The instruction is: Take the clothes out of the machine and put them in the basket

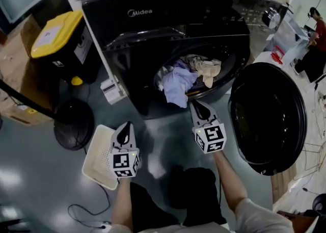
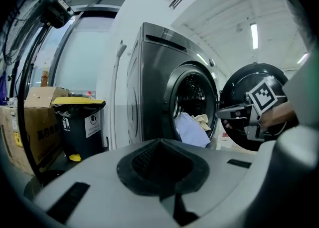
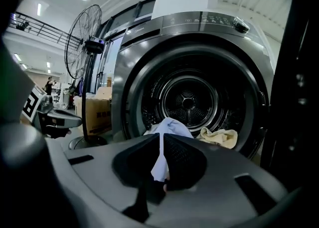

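The head view is dim and blue-tinted; the glossy floor carries pale reflections. A ceiling strip light glares in the left gripper view. Both gripper views bulge fisheye-style, corners black, and the washing machine's drum sits in shadow.

Workshop hall, pedestal fan, cardboard boxes

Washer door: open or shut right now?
Open. The door hangs swung wide beside the machine, and clothes show in its mouth.
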{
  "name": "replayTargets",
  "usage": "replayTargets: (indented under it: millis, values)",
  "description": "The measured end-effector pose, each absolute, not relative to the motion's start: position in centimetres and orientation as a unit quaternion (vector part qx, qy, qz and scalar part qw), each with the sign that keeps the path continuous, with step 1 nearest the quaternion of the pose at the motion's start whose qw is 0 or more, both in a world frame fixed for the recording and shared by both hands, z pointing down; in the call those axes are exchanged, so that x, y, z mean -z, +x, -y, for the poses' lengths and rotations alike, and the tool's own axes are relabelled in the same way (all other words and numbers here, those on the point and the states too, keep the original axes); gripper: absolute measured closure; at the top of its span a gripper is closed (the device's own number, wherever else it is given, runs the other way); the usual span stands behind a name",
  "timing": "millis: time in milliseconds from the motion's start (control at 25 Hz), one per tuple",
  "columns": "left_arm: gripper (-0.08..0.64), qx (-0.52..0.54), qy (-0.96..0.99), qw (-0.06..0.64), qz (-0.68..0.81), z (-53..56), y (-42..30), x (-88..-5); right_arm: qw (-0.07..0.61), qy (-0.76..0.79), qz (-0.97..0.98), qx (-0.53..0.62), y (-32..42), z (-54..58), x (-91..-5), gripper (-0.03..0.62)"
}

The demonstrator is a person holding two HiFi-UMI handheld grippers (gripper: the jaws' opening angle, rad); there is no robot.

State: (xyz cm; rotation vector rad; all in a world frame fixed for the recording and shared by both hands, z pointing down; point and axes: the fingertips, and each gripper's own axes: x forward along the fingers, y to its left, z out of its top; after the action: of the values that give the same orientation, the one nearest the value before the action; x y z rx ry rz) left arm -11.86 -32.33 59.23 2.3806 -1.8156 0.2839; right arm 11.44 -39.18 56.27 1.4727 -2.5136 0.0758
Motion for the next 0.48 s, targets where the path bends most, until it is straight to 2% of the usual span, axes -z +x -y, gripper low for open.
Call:
replayTargets:
  millis: [120,160,200,320,480]
  values:
    - [0.541,-0.086,0.792,0.056,0.602,32.4,-12.0,-59.9,0.117,0.49,0.864,-0.021,10.6,39.8,-57.1,0.563]
    - [0.541,-0.083,0.793,0.051,0.602,32.4,-12.0,-59.9,0.116,0.487,0.866,-0.022,10.4,40.0,-57.3,0.539]
    - [0.541,-0.08,0.793,0.047,0.602,32.4,-12.0,-59.9,0.113,0.484,0.867,-0.024,10.1,40.2,-57.5,0.464]
    - [0.541,-0.075,0.793,0.045,0.603,32.2,-12.1,-60.1,0.109,0.477,0.871,-0.041,9.6,40.8,-58.2,0.333]
    - [0.541,-0.073,0.795,0.042,0.601,31.7,-11.9,-60.2,0.111,0.485,0.865,-0.059,9.9,41.5,-59.1,0.243]
